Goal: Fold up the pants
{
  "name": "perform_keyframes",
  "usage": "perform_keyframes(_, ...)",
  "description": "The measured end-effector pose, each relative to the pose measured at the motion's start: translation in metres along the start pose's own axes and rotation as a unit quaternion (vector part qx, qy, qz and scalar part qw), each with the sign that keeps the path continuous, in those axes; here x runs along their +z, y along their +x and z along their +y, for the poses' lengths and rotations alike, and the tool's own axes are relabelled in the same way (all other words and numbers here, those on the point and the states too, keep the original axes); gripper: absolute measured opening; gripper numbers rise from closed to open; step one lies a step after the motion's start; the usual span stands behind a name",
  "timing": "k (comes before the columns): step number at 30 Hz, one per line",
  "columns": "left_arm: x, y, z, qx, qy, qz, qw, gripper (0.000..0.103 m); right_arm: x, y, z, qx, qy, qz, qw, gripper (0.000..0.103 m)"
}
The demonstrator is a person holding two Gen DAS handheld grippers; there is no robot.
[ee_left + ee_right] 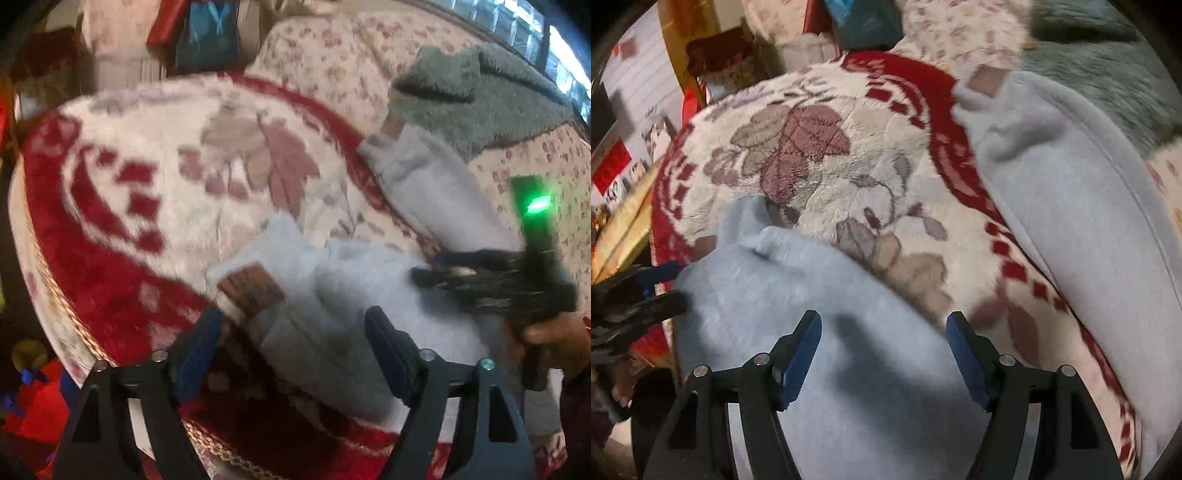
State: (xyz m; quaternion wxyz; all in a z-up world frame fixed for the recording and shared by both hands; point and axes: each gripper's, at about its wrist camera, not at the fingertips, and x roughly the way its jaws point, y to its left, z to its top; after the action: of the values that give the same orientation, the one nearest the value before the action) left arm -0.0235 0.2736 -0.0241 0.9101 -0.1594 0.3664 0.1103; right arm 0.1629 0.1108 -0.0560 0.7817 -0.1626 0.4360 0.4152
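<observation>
One pair of pants, two grippers, three covers

One light blue pair of pants with two legs and two brown cuff patches; two grippers, left and right; one red-and-cream floral blanket; one grey fuzzy blanket; one small-flowered bedspread.

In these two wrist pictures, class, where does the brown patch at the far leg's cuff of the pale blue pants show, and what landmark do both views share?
Left wrist view: the brown cuff patch sits right of centre, upper half, just below the grey fuzzy blanket.
Right wrist view: the same patch lies near the top, right of centre.
Shared landmark: the pink leaf motif on the red-and-cream blanket.
</observation>
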Motion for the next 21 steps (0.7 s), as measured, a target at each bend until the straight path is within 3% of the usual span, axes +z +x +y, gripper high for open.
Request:
perform_keyframes(3, 0.008, -0.002, -0.009, -0.016, 0.004, -0.017, 0.9997, 0.092, 0.004, 0.032, 0.008, -0.028, -0.009, 0.026, 0.999, 0.075)
perform_keyframes(7, 0.011, 0.026, -0.021, 0.019, 0.013, 0.023, 0.9995, 0.092, 0.001, 0.033, -0.001, -0.011, 0.038, 0.015, 0.999, 0.075)
perform_keyframes(10, 0.007, 0.038, -0.023, 0.017, 0.004, 0.05, 0.9986, 0.092, -0.012, 0.008, -0.021, -0.012, 0.096, -0.004, 0.995, 0.075)
perform_keyframes(13, 0.008, 0.033, -0.032, 0.022, 0.011, 0.041, 0.9989, 0.092, -0.036, -0.027, -0.041, 0.008, 0.131, -0.032, 0.991, 0.075)
perform_keyframes(17, 0.018, 0.019, -0.059, -0.004, 0.03, 0.019, 0.9993, 0.092, -0.072, -0.069, -0.064, -0.006, 0.158, -0.052, 0.986, 0.076)
perform_keyframes(21, 0.031, 0.022, -0.092, -0.046, 0.049, 0.023, 0.9975, 0.092, -0.101, -0.108, -0.095, -0.041, 0.175, -0.062, 0.982, 0.077)
